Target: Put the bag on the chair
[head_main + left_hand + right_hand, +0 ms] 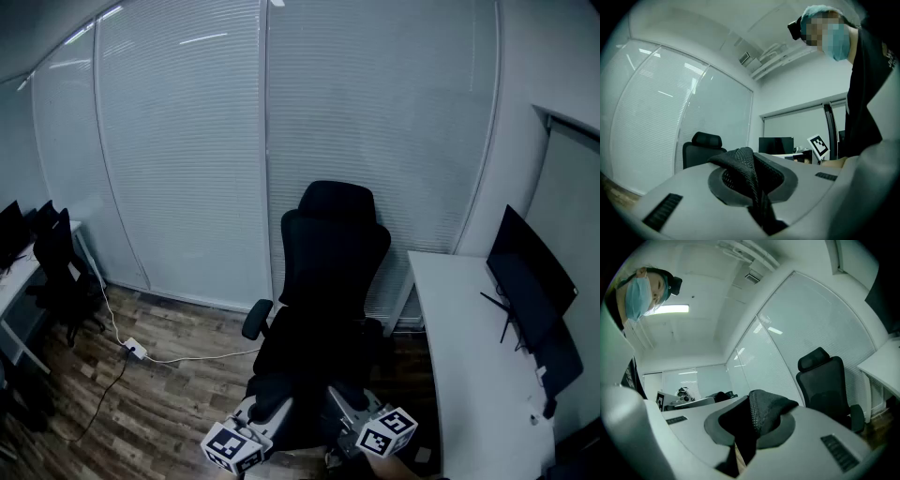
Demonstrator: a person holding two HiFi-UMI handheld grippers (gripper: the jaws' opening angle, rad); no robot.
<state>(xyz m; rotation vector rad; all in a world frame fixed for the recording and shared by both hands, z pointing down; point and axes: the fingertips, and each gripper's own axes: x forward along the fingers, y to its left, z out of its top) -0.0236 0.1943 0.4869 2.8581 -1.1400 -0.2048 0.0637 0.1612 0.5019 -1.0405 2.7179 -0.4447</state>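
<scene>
A black office chair (333, 244) with a headrest stands in the middle of the head view, facing me. Low in front of it hangs a dark bag (314, 375), hard to tell apart from the chair's seat. My left gripper (265, 405) and right gripper (354, 405) hold it from below, at its two sides. In the left gripper view the gripper (750, 187) is shut on a black mesh strap (740, 164), with the chair (701, 150) behind. The right gripper (747, 432) is likewise shut on black mesh fabric (764, 411), and the chair (825, 380) is to its right.
A white desk (459, 356) with a dark monitor (525, 272) runs along the right. At the far left stand another chair (61, 272) and desk. A power strip (134, 350) with cables lies on the wooden floor. Blinds cover the glass wall behind.
</scene>
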